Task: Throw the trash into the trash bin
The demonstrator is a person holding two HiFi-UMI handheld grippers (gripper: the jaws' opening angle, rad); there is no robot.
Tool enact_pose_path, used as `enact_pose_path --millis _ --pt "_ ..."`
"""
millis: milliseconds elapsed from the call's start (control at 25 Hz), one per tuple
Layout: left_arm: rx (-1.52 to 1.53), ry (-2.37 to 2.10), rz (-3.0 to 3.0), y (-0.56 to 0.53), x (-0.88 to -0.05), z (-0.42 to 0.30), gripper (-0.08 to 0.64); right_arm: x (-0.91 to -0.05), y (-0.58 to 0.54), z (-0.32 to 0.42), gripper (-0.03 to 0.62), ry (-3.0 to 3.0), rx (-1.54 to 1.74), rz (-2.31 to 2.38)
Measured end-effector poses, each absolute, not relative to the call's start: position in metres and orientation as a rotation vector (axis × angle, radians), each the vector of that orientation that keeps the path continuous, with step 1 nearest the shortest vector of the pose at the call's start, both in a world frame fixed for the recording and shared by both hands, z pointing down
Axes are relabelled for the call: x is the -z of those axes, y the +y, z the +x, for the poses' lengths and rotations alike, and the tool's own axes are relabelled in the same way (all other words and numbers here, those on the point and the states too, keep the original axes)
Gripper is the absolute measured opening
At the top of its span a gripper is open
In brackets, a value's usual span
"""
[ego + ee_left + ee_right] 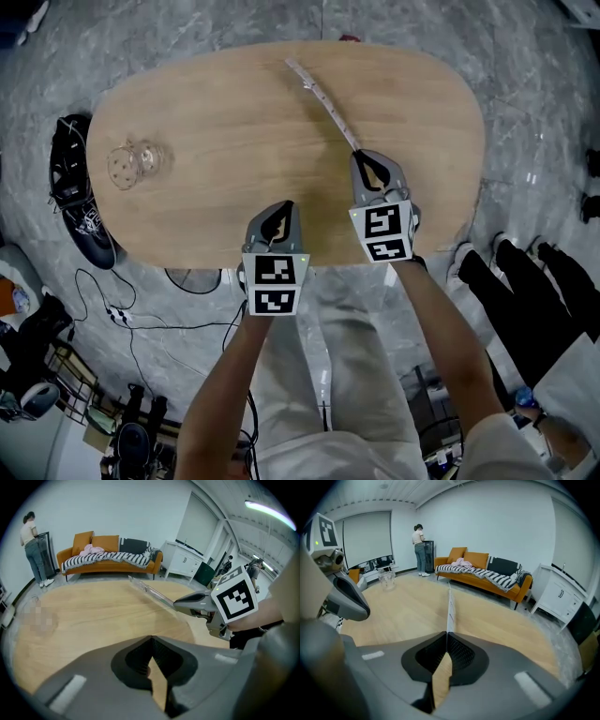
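A long thin pale strip of trash point(321, 101) runs across the oval wooden table point(216, 112), from its far edge toward me. My right gripper point(357, 155) is shut on the strip's near end; in the right gripper view the strip point(450, 604) stands edge-on out of the closed tips point(446, 635). My left gripper point(285, 206) hovers over the table's near edge, just left of the right one, shut with nothing in it point(151, 640). From the left gripper view the right gripper point(197, 603) and the strip point(149, 588) show ahead.
A clear plastic cup point(137, 161) lies on the table's left side. Shoes point(77, 202) and cables point(141, 314) lie on the floor to the left, dark footwear point(525, 272) to the right. An orange sofa point(487, 576) and a standing person point(419, 550) are far off.
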State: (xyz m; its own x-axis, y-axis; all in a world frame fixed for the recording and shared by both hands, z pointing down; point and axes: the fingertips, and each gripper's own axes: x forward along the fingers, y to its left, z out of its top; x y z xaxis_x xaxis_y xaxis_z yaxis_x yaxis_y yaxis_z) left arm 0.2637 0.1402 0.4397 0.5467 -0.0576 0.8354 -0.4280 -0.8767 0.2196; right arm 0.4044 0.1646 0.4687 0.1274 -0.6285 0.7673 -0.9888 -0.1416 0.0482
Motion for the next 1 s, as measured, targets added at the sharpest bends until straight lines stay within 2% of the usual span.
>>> enact_pose_path --millis 480,1000 --pt "-1.208 -0.446 2.378 0.132 -0.417 0.24 0.0 -0.426 0.153 0.372 0.041 -1.663 -0.889 1.879" --pt "-1.173 -0.577 2.329 0.12 -0.432 0.165 0.0 -0.432 0.123 0.283 0.042 -1.815 -0.846 1.74"
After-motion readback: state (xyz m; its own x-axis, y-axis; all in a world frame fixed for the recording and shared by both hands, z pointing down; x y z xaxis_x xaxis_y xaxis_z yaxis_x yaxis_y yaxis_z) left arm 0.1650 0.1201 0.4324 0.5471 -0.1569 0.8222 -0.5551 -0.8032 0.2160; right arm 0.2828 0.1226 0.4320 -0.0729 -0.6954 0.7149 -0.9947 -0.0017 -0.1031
